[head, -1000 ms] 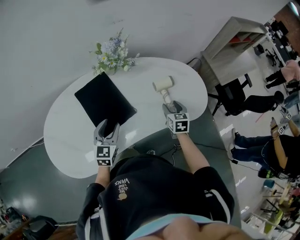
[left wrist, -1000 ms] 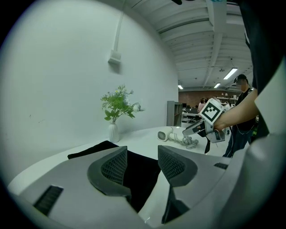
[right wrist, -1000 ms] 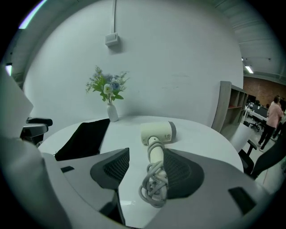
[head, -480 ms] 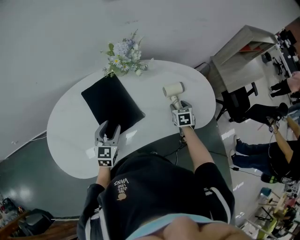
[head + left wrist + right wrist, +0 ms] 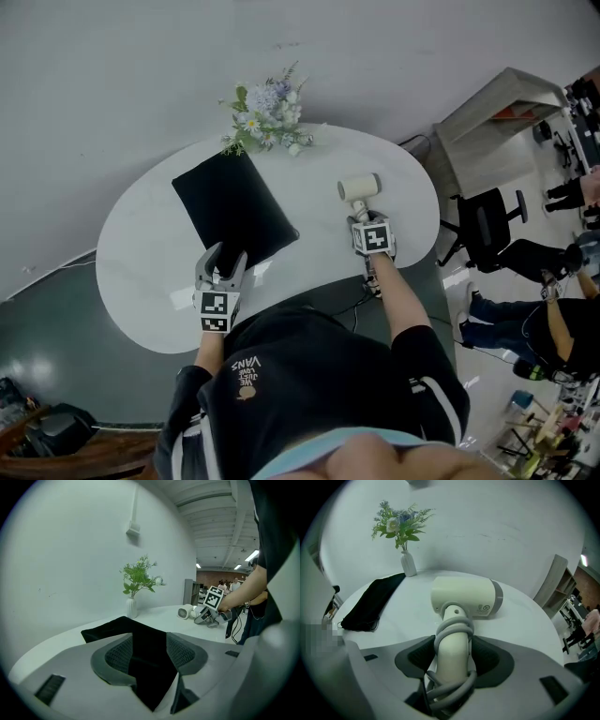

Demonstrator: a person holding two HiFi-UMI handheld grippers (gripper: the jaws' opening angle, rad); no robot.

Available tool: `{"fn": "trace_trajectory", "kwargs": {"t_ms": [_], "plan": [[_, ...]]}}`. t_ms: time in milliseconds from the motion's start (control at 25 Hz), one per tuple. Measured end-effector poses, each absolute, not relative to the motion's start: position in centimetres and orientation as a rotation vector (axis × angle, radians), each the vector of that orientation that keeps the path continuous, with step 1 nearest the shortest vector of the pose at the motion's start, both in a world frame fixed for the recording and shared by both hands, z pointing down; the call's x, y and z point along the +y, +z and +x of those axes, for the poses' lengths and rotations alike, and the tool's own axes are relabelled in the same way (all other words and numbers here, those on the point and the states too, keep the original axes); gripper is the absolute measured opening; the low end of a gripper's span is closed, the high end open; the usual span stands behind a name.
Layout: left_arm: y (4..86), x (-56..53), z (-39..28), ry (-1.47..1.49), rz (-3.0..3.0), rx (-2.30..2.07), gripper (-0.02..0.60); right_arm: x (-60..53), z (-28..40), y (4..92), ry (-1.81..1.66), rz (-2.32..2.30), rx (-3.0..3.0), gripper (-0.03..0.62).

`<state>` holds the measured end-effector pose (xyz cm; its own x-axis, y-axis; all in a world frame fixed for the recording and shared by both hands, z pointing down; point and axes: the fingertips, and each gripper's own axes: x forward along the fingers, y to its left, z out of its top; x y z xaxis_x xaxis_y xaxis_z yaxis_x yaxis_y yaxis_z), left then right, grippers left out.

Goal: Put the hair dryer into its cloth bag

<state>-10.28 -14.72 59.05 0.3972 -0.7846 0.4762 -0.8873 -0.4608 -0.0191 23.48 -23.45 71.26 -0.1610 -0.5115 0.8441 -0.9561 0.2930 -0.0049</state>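
Hair dryer (image 5: pixel 358 187) lies on the worktop (image 5: pixel 141 262); my right tool (image 5: pixel 362 218) has dropped astride its handle, jaws apart, and my left tool (image 5: pixel 222 256) gapes around the cloth bag (image 5: pixel 234 206) corner, so I'd clamp next.

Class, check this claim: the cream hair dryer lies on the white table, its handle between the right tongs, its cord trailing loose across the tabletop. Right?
Not quite. The cord is not loose: it is wound round the handle, as the right gripper view shows. Otherwise correct: the cream hair dryer lies on the white table, handle between the right tongs.
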Motion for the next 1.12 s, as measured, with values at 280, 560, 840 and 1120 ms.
{"fn": "trace_trajectory", "kwargs": {"t_ms": [280, 560, 840, 1120], "plan": [[60.6, -13.8, -10.9, 0.679, 2.388, -1.448, 0.234, -23.3, 23.5, 71.1, 0.796, 1.341, -1.807, 0.221], [62.7, -13.0, -10.5, 0.775, 2.398, -1.375, 0.254, -23.4, 23.3, 71.1, 0.763, 1.366, -1.784, 0.221], [65.2, -12.0, -9.6, 1.100, 2.515, -1.202, 0.282, -23.0, 22.9, 70.5, 0.780, 1.384, -1.805, 0.219], [68.0, -10.9, -7.9, 1.326, 2.611, -1.012, 0.282, -21.3, 22.0, 69.6, 0.803, 1.392, -1.869, 0.219]]}}
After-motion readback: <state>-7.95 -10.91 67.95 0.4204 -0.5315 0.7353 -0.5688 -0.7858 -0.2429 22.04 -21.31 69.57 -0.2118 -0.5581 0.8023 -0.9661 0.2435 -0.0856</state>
